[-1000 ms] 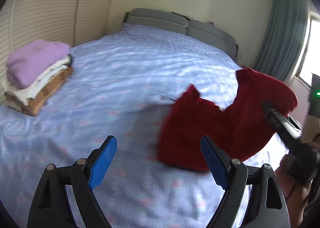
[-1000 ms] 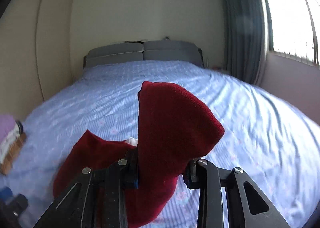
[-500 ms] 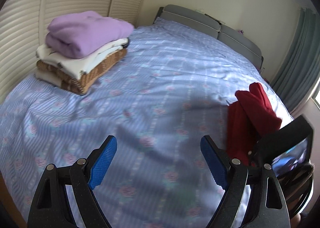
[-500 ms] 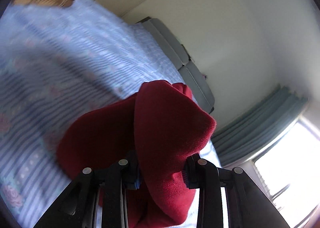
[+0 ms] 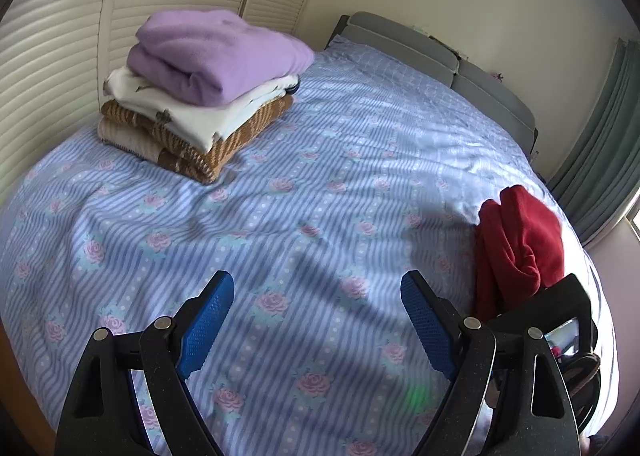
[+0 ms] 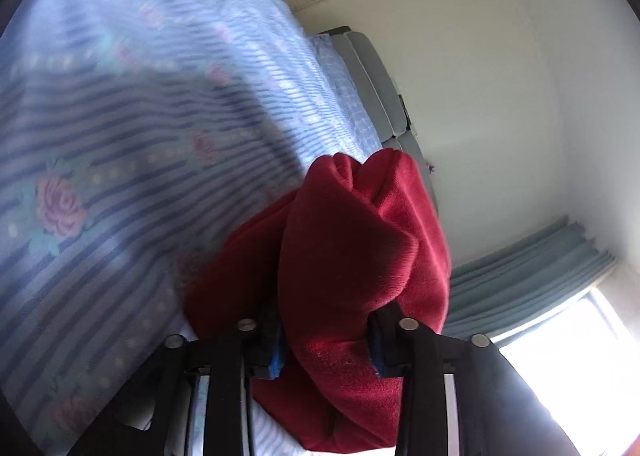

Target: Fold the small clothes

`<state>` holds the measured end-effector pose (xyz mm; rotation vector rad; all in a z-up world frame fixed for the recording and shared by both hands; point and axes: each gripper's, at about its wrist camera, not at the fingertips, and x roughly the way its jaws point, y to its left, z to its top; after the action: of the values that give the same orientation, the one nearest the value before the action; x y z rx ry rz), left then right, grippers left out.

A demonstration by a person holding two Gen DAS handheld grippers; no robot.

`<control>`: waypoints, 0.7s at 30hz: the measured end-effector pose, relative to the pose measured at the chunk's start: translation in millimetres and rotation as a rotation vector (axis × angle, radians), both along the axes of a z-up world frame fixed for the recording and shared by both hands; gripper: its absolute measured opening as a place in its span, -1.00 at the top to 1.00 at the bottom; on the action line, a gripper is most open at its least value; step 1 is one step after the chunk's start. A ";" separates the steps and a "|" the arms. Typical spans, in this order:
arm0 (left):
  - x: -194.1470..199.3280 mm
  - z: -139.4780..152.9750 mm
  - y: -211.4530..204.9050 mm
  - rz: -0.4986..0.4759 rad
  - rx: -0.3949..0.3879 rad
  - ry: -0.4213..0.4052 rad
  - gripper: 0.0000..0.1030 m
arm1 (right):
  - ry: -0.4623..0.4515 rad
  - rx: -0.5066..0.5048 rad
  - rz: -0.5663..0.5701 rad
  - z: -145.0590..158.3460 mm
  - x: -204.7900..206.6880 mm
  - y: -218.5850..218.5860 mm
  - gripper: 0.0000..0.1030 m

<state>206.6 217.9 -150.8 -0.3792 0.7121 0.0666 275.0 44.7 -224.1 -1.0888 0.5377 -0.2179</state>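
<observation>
My right gripper (image 6: 326,340) is shut on a folded dark red fleece garment (image 6: 352,256) and holds it above the bed, rolled sideways. The same red garment (image 5: 516,244) shows at the right of the left wrist view, held by the right gripper's black body (image 5: 556,316). My left gripper (image 5: 316,320) is open and empty, with blue pads (image 5: 208,320) wide apart over the bedsheet. A stack of folded clothes (image 5: 200,88) sits at the far left of the bed, with a purple garment (image 5: 216,52) on top.
The bed has a blue striped sheet with roses (image 5: 320,184) and a grey headboard (image 5: 440,56). Louvred doors (image 5: 60,36) stand at the left, green curtains (image 5: 600,156) and a window at the right.
My right gripper has carried the red garment left and rolled sideways, bunching it into a tighter fold. My left gripper has swung toward the stack, which looks closer.
</observation>
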 end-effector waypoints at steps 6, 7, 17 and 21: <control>2.2 31.5 -25.8 -0.066 0.026 -0.044 -0.66 | -0.010 0.259 0.000 48.9 -4.9 -17.3 0.12; 2.5 36.8 -30.9 -0.077 0.031 -0.052 -0.66 | -0.014 0.294 -0.001 55.9 -7.8 -21.9 0.12; 21.8 90.8 -121.8 -0.295 0.065 -0.132 -0.65 | -0.103 0.814 -0.044 99.1 -52.0 -115.3 -0.11; 33.9 102.3 -170.3 -0.415 0.084 -0.158 -0.64 | -0.089 0.933 -0.061 91.9 -71.9 -154.5 -0.11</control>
<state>240.5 47.6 -48.5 -0.1489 0.6177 -0.3220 203.1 -109.8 -132.2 -0.1558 0.5076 -0.0480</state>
